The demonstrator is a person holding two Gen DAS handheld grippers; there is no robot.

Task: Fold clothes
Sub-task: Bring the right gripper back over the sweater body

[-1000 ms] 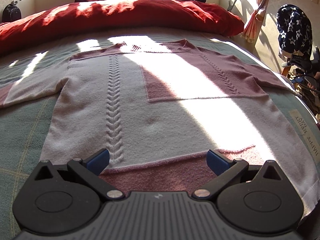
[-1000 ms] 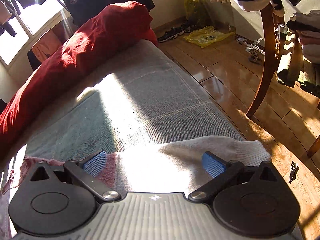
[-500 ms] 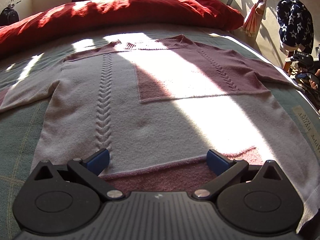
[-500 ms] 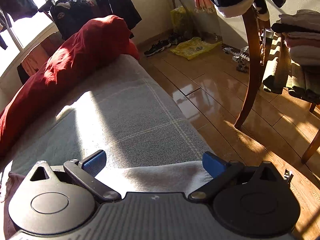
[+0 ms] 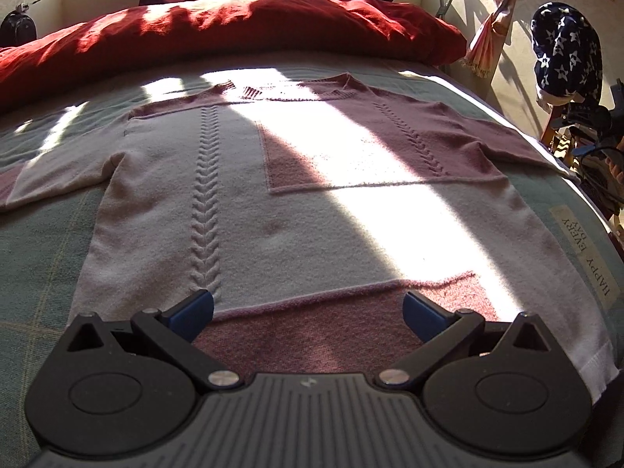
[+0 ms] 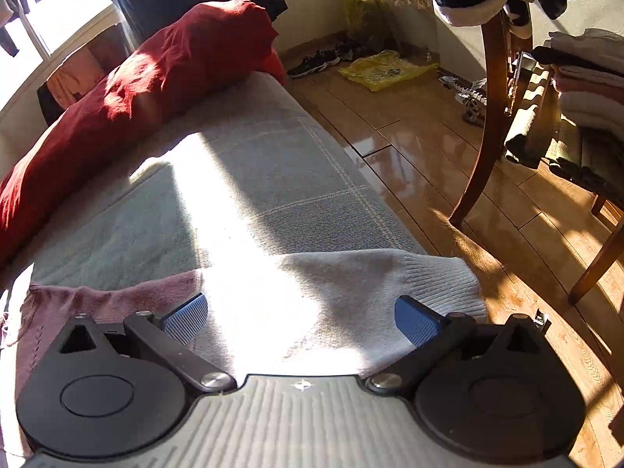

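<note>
A white and dusty-pink knit sweater (image 5: 296, 210) lies flat on the bed, front up, collar far away and hem nearest me. Over the pink hem band hovers my left gripper (image 5: 308, 312), open, nothing between its blue pads. In the right wrist view the sweater's right sleeve (image 6: 351, 292) stretches to the bed edge, its ribbed white cuff at the right. My right gripper (image 6: 300, 318) is open just above that sleeve, holding nothing. The far end of the left sleeve runs out of view at the left.
A grey-green plaid blanket (image 6: 273, 179) covers the bed, with a red duvet (image 5: 218, 27) piled along the far side. Wooden floor (image 6: 448, 163) lies right of the bed, with a wooden chair (image 6: 491, 117) bearing folded clothes, shoes and a yellow bag beyond.
The right gripper dipped away toward the floor side, then swung back over the sleeve cuff. The left gripper edged slightly forward over the hem. Both stayed open.
</note>
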